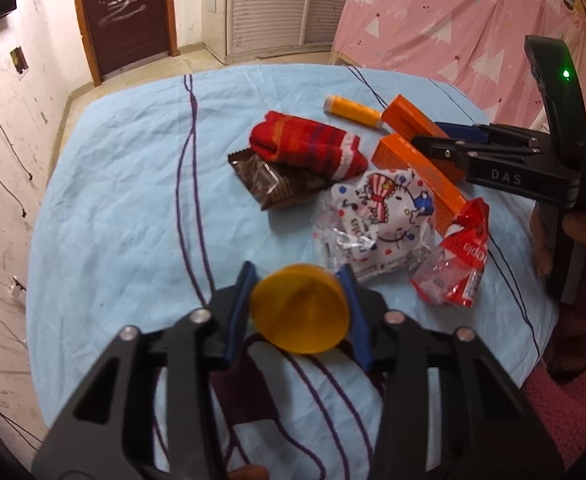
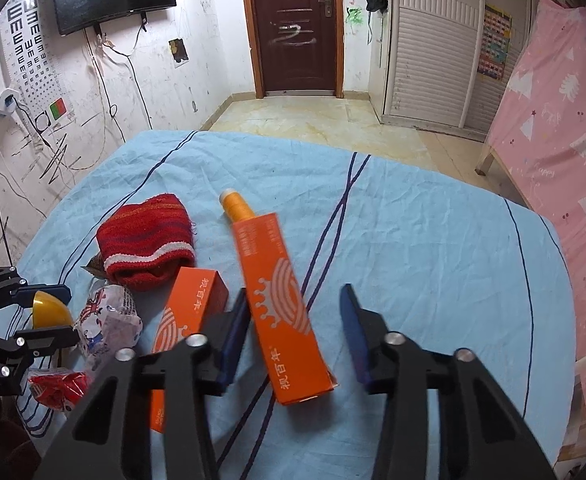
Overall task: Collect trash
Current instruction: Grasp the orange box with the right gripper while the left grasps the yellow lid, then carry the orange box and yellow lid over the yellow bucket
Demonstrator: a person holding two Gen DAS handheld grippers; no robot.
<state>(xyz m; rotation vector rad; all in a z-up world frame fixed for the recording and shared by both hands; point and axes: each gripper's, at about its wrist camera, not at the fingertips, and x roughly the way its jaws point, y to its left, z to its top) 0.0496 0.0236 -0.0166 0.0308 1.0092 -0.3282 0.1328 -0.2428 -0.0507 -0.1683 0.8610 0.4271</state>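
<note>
Left wrist view: left gripper (image 1: 300,307) pinches a yellow cap (image 1: 300,307) between its pads.
Right gripper (image 2: 295,334): jaws spread, empty, above the orange box (image 2: 283,304).
Left to collect: Hello Kitty wrapper (image 1: 373,224), red wrapper (image 1: 459,258), brown wrapper (image 1: 273,184) beside the red sock (image 1: 309,148).
Containers: no bin visible.
</note>
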